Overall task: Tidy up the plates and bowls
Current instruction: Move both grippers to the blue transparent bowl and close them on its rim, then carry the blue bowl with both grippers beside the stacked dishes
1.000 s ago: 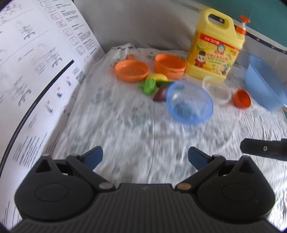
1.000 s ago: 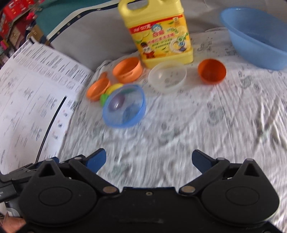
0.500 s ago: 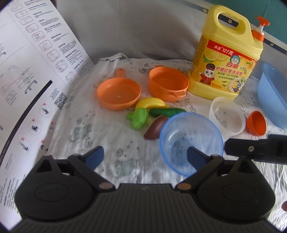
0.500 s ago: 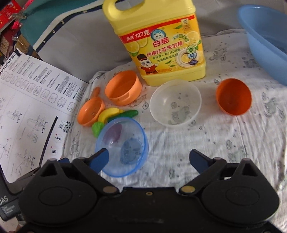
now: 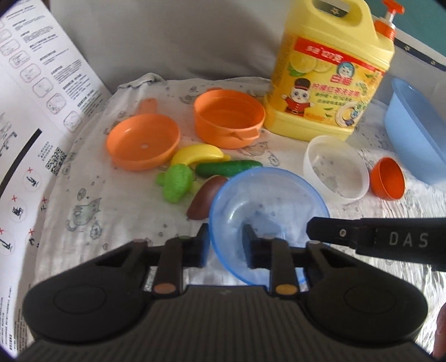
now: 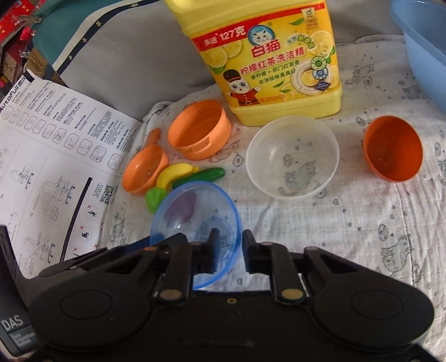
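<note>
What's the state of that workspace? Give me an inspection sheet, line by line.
Surface: wrinkled printed cloth over grey bedding.
Job's things: blue bowl, clear bowl, small orange bowl, orange pot, orange pan; none stacked.
Clutter: toy food beside the blue bowl; detergent jug; blue basin; instruction sheet.
Tongs: left tongs have just been closing, now across the blue bowl's rim; right tongs shut on its opposite rim.
Cables: nothing seen.
Surroundings: red boxes beyond the bedding, unclear.
</note>
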A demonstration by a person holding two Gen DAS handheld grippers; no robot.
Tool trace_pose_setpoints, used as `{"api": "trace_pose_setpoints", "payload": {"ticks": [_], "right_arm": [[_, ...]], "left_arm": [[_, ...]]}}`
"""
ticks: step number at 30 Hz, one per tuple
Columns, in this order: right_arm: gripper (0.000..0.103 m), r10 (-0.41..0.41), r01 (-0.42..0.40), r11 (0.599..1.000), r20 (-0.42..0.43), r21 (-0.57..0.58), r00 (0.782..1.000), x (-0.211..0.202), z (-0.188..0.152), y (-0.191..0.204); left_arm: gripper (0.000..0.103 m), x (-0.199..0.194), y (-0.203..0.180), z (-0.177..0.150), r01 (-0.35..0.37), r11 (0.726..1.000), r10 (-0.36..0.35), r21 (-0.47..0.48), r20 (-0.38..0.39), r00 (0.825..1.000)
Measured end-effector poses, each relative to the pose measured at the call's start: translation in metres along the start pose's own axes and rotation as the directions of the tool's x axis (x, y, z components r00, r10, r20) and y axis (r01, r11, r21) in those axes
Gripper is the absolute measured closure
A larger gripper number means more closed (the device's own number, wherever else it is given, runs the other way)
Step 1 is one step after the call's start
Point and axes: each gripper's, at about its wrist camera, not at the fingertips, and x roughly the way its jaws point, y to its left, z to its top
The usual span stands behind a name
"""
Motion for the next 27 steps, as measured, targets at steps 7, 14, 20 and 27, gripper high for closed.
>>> {"api": "trace_pose_setpoints", "payload": {"ticks": [7, 14, 20, 27], "right_arm": [[0.086, -0.006, 0.006, 1.000, 0.019, 0.006, 1.000, -0.015, -0.005, -0.003], [0.086, -0.021, 0.020, 1.000, 0.034, 0.014, 0.999, -0.039, -0.016, -0.012], [0.086, -0.038, 0.038, 0.999, 0.042, 0.013, 0.998, -0.066, -0.036, -0.024], [0.086, -0.048, 0.047, 0.999, 0.051, 0.026, 0.998, -0.106, -0.067, -0.044]], "left_arm": [[0.080, -0.013, -0.011, -0.003, 0.006, 1.000, -0.006, 0.019, 0.005, 1.000], [0.080, -0.030, -0.027, -0.014, 0.026, 0.999, -0.026, 0.032, -0.007, 1.000], [0.080, -0.051, -0.046, -0.031, 0.057, 0.997, -0.056, 0.054, -0.013, 0.998], [0.080, -0.082, -0.073, -0.057, 0.100, 0.991, -0.099, 0.093, -0.021, 0.995]]}}
